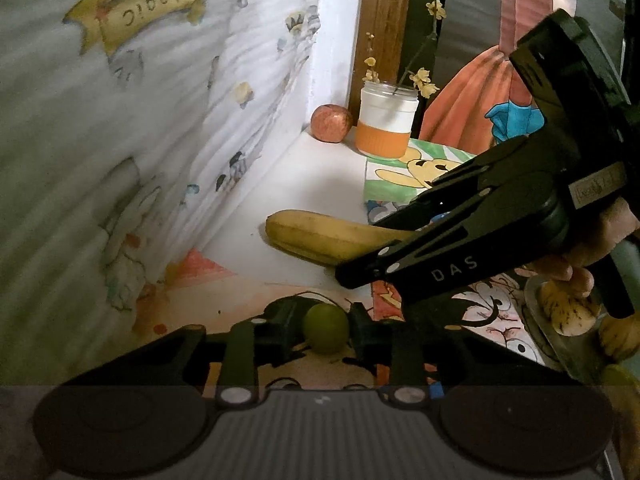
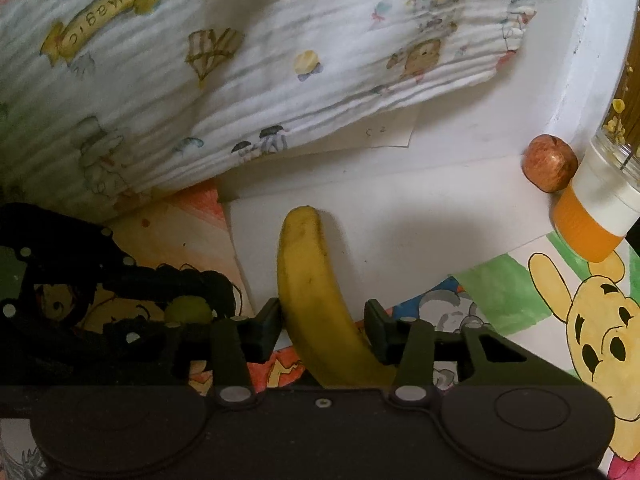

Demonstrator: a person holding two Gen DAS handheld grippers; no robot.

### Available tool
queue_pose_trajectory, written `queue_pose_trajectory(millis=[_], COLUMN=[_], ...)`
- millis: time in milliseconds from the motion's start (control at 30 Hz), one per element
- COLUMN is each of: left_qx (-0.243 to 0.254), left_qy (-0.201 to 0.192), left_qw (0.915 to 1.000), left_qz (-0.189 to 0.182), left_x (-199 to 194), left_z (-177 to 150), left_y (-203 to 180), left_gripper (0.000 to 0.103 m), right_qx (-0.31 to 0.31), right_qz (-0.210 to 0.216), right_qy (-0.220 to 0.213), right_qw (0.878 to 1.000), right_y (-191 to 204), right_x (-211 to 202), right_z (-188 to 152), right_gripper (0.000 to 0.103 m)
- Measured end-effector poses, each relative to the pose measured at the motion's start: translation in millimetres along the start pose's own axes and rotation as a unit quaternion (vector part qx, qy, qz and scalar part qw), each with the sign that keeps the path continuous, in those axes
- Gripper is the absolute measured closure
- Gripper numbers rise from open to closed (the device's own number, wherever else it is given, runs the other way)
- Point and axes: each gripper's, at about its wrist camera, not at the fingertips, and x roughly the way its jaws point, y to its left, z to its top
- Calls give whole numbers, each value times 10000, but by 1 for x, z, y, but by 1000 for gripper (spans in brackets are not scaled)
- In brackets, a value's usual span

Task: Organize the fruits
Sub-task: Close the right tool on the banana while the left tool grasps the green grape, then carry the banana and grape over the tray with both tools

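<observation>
only the left wrist view shows the metal tray (image 1: 560, 344) at 4 o'clock, holding spotted yellow fruits (image 1: 568, 312) beneath the person's hand; only the right wrist view shows the banana (image 2: 310, 280) full length. the left gripper (image 1: 326, 330) has its fingers clamped on a small round green fruit (image 1: 326, 328), over the cartoon drawings on the counter (image 1: 304, 176). the right gripper (image 2: 322, 330) has its fingers apart, one on each side of the banana, the left one touching it. the banana is yellow, lightly speckled, curved, lying on white paper. at 1 o'clock a red apple (image 2: 550, 168) sits in the corner, just beside a jar (image 2: 596, 208) with an orange band, which holds a sprig of yellow flowers (image 1: 420, 76).
</observation>
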Motion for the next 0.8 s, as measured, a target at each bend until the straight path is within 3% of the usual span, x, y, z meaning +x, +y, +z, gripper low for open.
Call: queue_pose_trajectory(millis=[333,533,800], left_qx=[-313,-401,-670], left_qy=[41,69,40], left_qw=[9995,9992,9977], left_qz=[-70,-26,79], left_x=[-10,-20,-44], left_z=[-5,-10,-21], left_y=[7,7,4], left_gripper=[77,77,77], right_qx=[-120,313,979], right_qz=[-257,-331,-86], right_qy=[-176,-467,-587], right_qw=[9994,9979,9934], right_y=[14,13,16], right_x=[-10,-31,-58], right_z=[-7,-11,-32], right_gripper=[69,69,69])
